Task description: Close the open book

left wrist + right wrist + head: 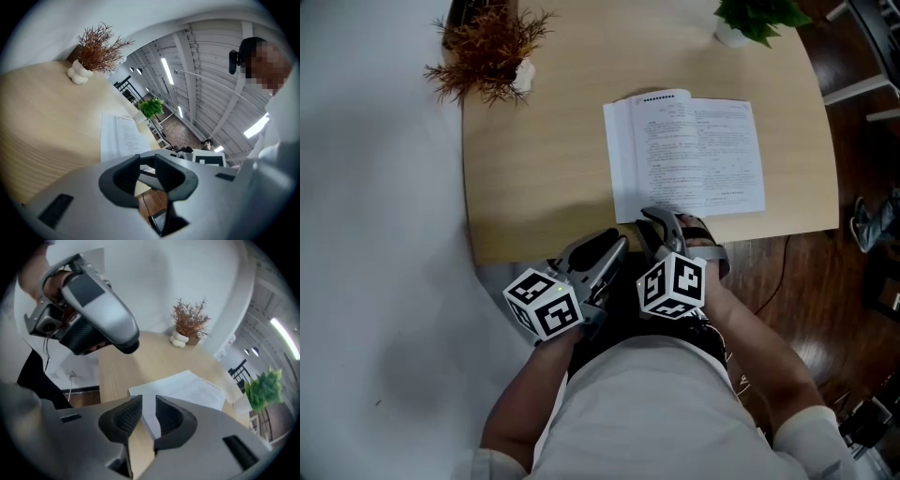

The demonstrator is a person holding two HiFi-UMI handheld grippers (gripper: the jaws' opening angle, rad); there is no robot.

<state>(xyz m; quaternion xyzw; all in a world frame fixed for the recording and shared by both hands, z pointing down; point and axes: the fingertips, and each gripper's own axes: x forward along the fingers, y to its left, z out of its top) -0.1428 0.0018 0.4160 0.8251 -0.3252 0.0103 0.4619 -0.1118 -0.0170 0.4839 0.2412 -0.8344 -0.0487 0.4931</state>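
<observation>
An open book (689, 155) lies flat on the wooden table (534, 169), white printed pages up; it also shows in both gripper views (119, 136) (187, 387). My right gripper (661, 223) sits at the book's near left corner by the table's front edge. Its jaws (149, 408) stand close together, with the edge of the left-hand pages running between them. My left gripper (614, 246) hovers just left of it over the table's front edge. Its jaws (146, 161) are a narrow gap apart with nothing between them.
A dried brown plant (487, 52) in a white pot stands at the table's far left corner. A green plant (759, 19) stands at the far right. Dark wooden floor (806, 272) lies beyond the near and right table edges.
</observation>
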